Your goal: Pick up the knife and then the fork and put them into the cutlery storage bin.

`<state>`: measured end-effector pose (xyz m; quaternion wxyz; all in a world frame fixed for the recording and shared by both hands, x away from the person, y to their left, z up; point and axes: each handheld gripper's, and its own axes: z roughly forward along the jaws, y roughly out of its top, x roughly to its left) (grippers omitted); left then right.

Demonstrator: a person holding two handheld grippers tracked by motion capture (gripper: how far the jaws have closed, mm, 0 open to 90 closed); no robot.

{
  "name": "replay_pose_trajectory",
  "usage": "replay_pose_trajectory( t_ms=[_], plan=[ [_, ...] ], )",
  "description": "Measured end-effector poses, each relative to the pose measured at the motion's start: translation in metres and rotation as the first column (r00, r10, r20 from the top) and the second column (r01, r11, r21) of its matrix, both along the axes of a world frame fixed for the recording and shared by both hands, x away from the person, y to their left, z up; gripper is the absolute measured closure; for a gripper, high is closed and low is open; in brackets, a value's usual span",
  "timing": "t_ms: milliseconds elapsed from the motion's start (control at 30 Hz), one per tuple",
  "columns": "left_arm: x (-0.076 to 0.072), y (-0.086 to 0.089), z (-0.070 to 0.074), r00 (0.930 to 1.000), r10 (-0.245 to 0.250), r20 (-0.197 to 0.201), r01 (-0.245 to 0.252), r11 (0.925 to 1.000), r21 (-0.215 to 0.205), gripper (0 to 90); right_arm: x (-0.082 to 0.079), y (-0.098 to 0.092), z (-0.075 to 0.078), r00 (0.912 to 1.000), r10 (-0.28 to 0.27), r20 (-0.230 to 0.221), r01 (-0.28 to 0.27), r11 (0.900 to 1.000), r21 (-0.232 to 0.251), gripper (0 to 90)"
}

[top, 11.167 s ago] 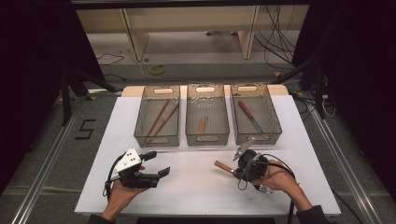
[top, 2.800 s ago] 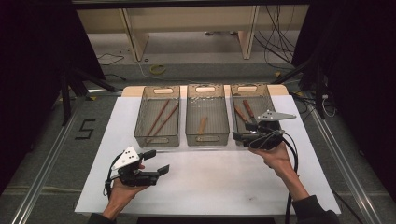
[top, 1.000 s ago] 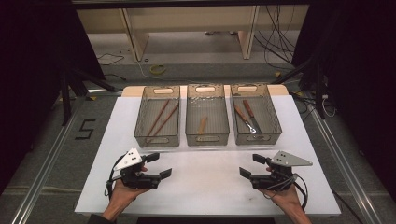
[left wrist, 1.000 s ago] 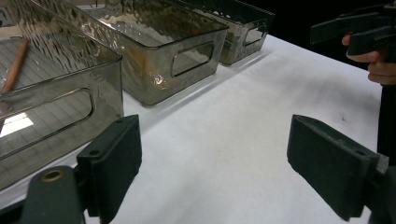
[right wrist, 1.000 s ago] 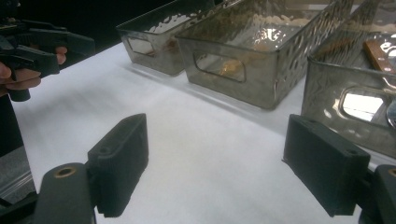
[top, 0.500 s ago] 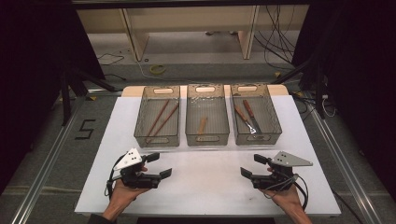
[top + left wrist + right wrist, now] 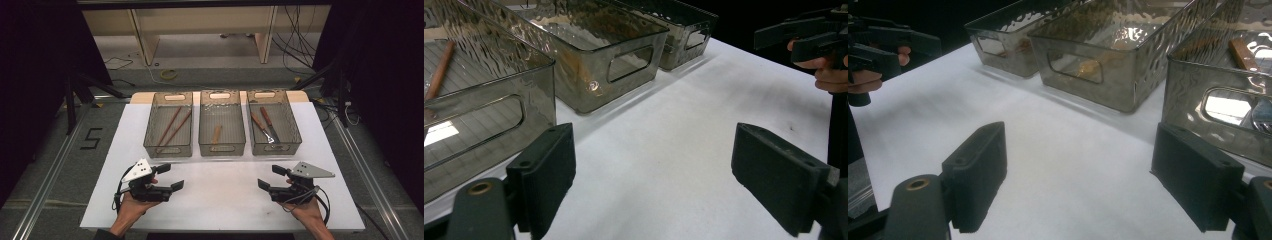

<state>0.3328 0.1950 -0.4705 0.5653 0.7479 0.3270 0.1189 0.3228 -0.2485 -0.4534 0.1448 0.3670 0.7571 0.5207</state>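
We see two knives (image 7: 266,127) with brown handles lying side by side in the bin (image 7: 291,125) at one o'clock.

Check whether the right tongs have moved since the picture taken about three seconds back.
Yes. The right tongs were then up at the right-hand clear smoky plastic bin; now they sit back toward the person, open, over the white tabletop near its front edge.
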Motion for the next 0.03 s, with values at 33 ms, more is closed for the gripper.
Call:
replay_pose_trajectory(
  t_ms=[33],
  plan=[
    [0.0001,-0.0001,0.0,1.0,0.0,-0.002,0.0,1.0,-0.001,17.3,0.0004,-0.0002,-0.0003,1.0,-0.001,-0.003,0.001,1.0,-0.001,22.9]
  ],
)
